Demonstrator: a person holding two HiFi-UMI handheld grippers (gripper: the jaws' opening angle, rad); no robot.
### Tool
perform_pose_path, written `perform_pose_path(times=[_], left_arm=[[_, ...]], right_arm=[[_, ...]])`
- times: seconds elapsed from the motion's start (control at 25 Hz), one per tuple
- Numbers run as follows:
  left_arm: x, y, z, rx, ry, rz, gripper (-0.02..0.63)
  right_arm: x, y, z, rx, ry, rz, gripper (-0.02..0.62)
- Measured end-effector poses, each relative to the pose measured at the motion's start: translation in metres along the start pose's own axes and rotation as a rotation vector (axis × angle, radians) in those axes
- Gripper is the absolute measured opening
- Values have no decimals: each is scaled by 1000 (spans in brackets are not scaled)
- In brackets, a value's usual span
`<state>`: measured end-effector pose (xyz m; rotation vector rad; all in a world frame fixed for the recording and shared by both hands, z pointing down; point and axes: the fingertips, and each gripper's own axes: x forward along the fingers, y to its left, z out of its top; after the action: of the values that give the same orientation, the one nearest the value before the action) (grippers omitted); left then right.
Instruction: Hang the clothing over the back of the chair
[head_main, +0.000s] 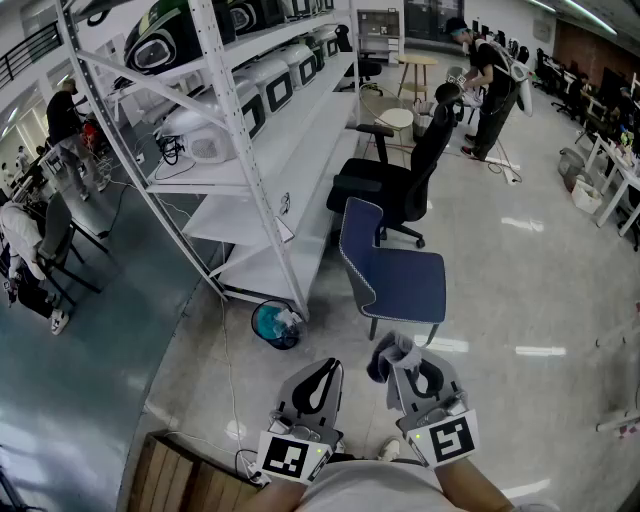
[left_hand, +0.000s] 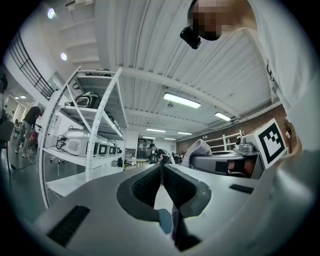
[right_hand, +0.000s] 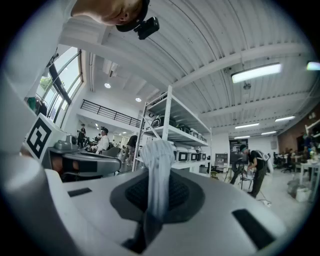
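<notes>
The clothing (head_main: 381, 364), a dark and pale grey bunch, is pinched in my right gripper (head_main: 397, 366), low in the head view. In the right gripper view its pale fabric (right_hand: 159, 160) stands up between the jaws of the right gripper (right_hand: 158, 187), which are shut on it. The fabric (left_hand: 198, 149) also shows in the left gripper view. My left gripper (head_main: 323, 368) is beside the right one, shut with nothing in it; its tips (left_hand: 161, 169) meet. The blue chair (head_main: 393, 271) stands on the floor just ahead of both grippers, its back on the left side.
A white metal shelf rack (head_main: 262, 150) with appliances runs along the left. A teal bin (head_main: 275, 325) sits at its foot. A black office chair (head_main: 398, 180) stands behind the blue one. A person (head_main: 490, 85) stands further back. A wooden surface (head_main: 185, 478) is at bottom left.
</notes>
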<state>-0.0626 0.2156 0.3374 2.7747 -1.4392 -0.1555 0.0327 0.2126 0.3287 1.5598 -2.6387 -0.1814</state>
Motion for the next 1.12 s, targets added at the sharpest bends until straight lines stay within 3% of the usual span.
perform_pose_path(times=[1.12], left_arm=[[-18, 27, -13, -56, 17, -30, 20]], right_arm=[[22, 50, -1, 32, 18, 76, 34]])
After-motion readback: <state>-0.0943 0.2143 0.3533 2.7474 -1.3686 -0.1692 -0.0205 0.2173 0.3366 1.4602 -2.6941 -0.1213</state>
